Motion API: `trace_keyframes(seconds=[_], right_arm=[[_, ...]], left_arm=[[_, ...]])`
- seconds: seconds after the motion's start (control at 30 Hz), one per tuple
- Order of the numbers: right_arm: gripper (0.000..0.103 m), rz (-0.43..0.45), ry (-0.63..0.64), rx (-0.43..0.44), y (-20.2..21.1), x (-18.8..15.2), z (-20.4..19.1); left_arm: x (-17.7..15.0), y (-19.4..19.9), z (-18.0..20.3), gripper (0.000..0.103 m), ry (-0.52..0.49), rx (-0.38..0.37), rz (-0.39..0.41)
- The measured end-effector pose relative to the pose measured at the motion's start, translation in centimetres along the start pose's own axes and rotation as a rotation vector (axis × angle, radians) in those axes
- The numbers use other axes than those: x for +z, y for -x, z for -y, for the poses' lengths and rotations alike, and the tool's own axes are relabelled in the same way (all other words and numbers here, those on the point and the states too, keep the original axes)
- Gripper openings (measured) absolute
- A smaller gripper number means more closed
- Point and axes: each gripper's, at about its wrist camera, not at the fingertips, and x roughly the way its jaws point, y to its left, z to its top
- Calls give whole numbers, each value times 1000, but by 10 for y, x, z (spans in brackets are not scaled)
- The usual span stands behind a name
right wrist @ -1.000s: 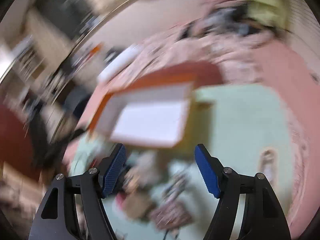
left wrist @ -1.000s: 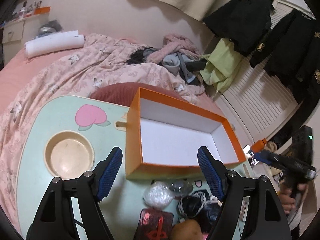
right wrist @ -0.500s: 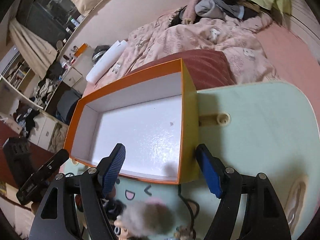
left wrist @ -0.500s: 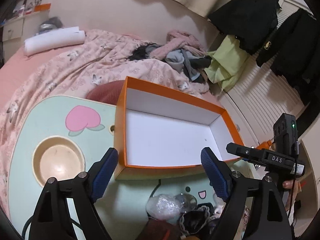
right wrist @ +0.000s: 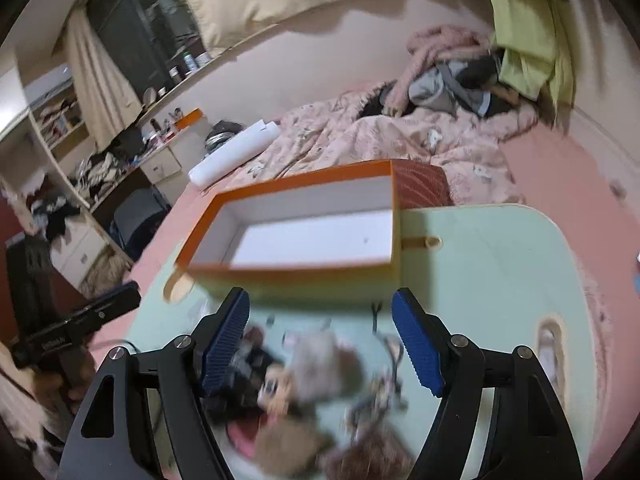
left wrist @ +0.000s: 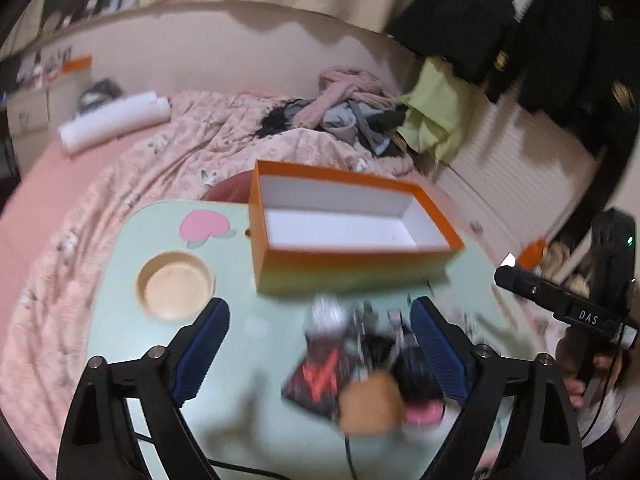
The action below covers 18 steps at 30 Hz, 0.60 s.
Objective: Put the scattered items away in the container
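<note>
An empty orange box with a white inside [left wrist: 348,240] [right wrist: 304,240] stands at the far side of a mint-green lap table [left wrist: 256,412] [right wrist: 492,280]. In front of it lies a blurred heap of small items [left wrist: 360,364] [right wrist: 316,392]: a brown round piece, a red-and-black packet, dark tangled things, a pink piece. My left gripper [left wrist: 320,356] is open and empty above the heap. My right gripper [right wrist: 320,344] is open and empty above the same heap. Each gripper shows at the edge of the other's view.
A round wooden cup recess [left wrist: 176,286] sits in the table's left part, with a pink peach print [left wrist: 202,227] behind it. The table stands on a bed with a pink floral quilt [left wrist: 168,160]. Clothes [left wrist: 352,112] lie piled at the far end.
Both grippers have pulled back from the box and now hang over the heap of items. Both views are blurred by motion. Jaws stay open.
</note>
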Motion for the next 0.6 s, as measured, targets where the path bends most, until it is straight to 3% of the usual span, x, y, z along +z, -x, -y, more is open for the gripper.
trace_keyframes(seconds=[0.2, 0.4, 0.5, 0.6], right_arm=[[75, 1, 128, -95, 24, -62, -29], [75, -37, 80, -138, 25, -101, -25], [75, -73, 69, -149, 18, -111, -21], [75, -98, 66, -159, 12, -117, -21]], left_arm=[[-61, 15, 20, 95, -7, 71, -39], [-89, 16, 21, 95, 21, 231, -51], [-100, 6, 14, 95, 65, 253, -87], [-107, -2, 18, 95, 30, 315, -77]])
